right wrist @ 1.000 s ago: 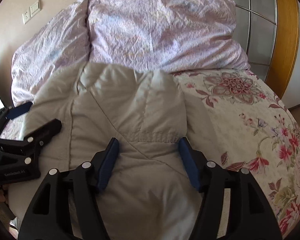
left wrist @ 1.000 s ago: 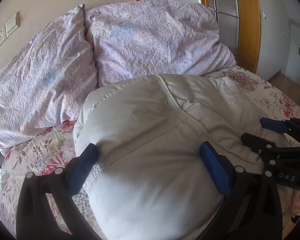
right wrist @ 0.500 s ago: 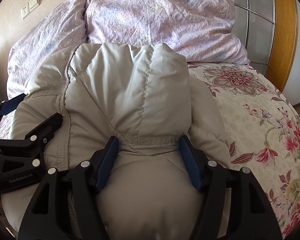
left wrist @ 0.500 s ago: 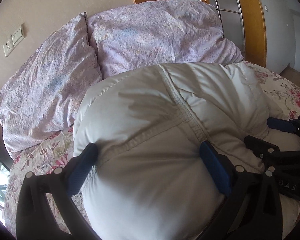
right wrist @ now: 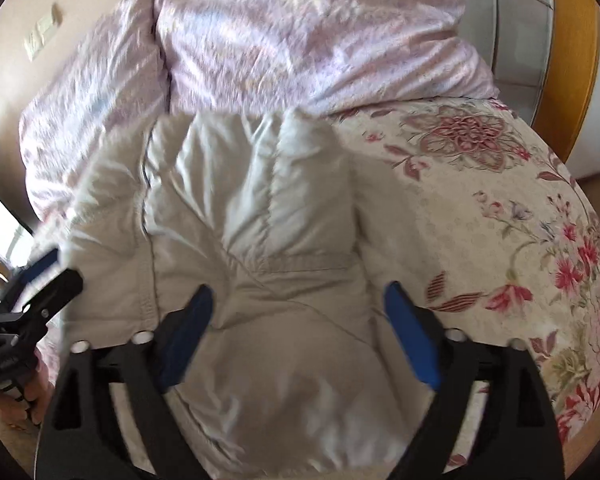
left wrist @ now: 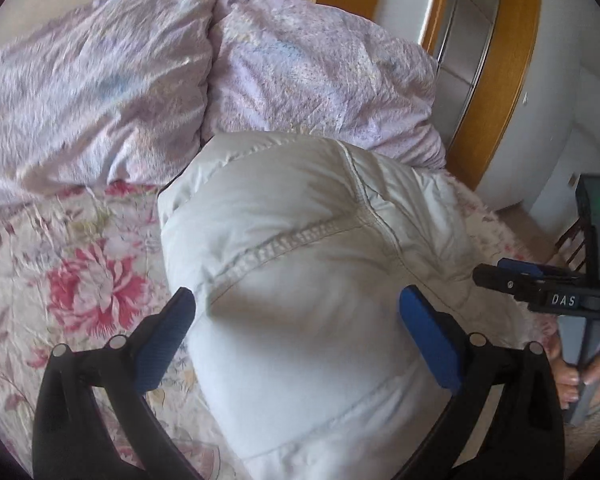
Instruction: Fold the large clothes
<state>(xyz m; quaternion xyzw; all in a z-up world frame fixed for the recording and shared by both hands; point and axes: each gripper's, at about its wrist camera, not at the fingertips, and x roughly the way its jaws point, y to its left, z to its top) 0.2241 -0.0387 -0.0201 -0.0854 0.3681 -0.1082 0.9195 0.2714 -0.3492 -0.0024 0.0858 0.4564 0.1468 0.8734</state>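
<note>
I am looking down my right gripper (right wrist: 296, 316), and its jaws are opening wide right now; the jacket (right wrist: 252, 240) is bulging up between the blue pads (right wrist: 410, 338), but the pads are standing off the cloth on both sides, so nothing is being pinched there. My left gripper (left wrist: 296, 328) is also standing spread, its left pad (left wrist: 164, 344) hanging clear over the bedspread (left wrist: 72, 264) and its right pad just beside the padded cloth; I am seeing no squeeze on it. The jacket is lying bunched in a puffy heap on the bed, its far edge touching the pillows (left wrist: 180, 92). From the left wrist view the right gripper is showing at the right edge, beside the heap, with a hand (left wrist: 580, 376) wrapping its handle. From the right wrist view the left gripper is blurring at the left edge, near the jacket's side. Beyond the jacket the two lilac pillows are leaning against the wall, and the flowered bedspread is spreading out to the right. A wooden door frame (left wrist: 496, 80) is standing past the pillows.
</note>
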